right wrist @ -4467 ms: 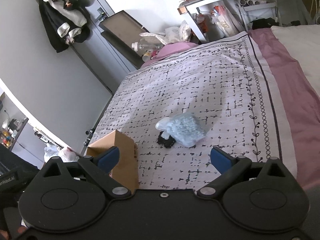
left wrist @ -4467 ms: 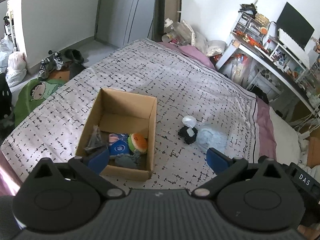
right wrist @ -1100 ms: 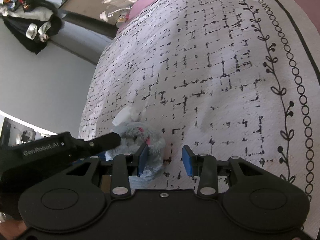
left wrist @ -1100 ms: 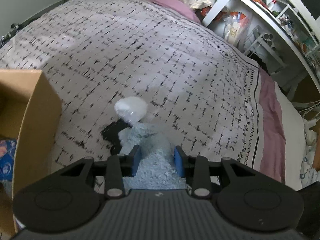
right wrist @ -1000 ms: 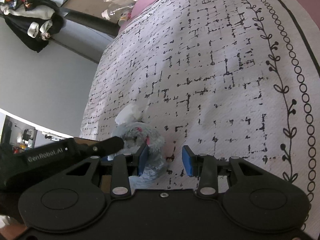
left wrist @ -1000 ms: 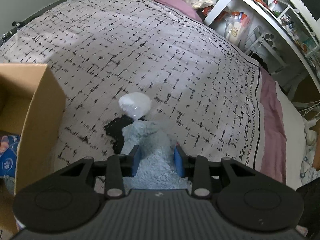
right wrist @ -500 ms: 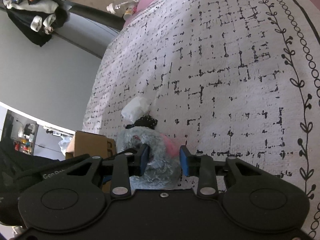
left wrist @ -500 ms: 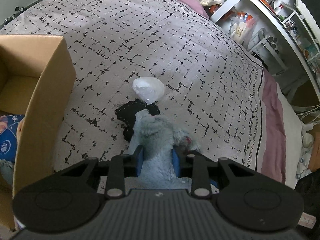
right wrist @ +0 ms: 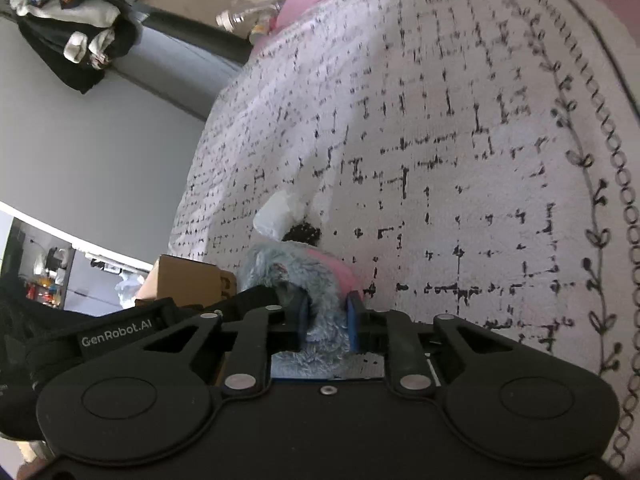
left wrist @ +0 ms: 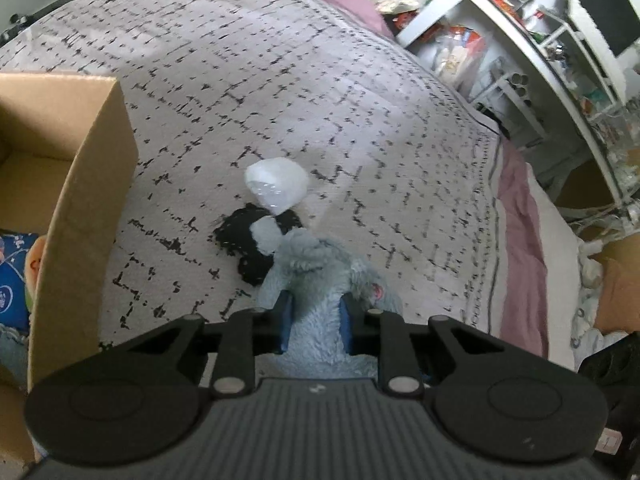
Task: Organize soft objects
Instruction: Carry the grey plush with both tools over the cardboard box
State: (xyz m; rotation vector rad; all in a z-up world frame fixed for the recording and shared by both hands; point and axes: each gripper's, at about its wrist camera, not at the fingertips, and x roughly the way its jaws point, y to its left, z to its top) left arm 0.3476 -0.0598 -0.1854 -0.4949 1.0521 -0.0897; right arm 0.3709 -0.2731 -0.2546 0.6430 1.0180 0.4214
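Note:
A fluffy pale blue plush toy [left wrist: 320, 256] with a pink patch lies on the patterned bed cover [left wrist: 240, 80]. My left gripper [left wrist: 314, 304] is closing, its blue pads pressing the plush from both sides. In the right wrist view my right gripper [right wrist: 326, 304] is closing on the same plush toy [right wrist: 276, 268], also pinching its fur. The left gripper's black arm [right wrist: 116, 332] reaches in from the left there. A crumpled white bag [left wrist: 276, 186] and a black soft item [left wrist: 244, 240] lie just beyond the plush.
An open cardboard box [left wrist: 92, 184] stands at the left with a blue item [left wrist: 12, 276] and other soft things inside. The same box [right wrist: 188, 280] shows behind the plush. A pink sheet [left wrist: 520, 208] and cluttered white shelves [left wrist: 560, 40] border the bed on the right.
Both grippers' jaws have narrowed onto the plush. The plush has drawn up between the fingers, which uncovers more of the black item behind it.

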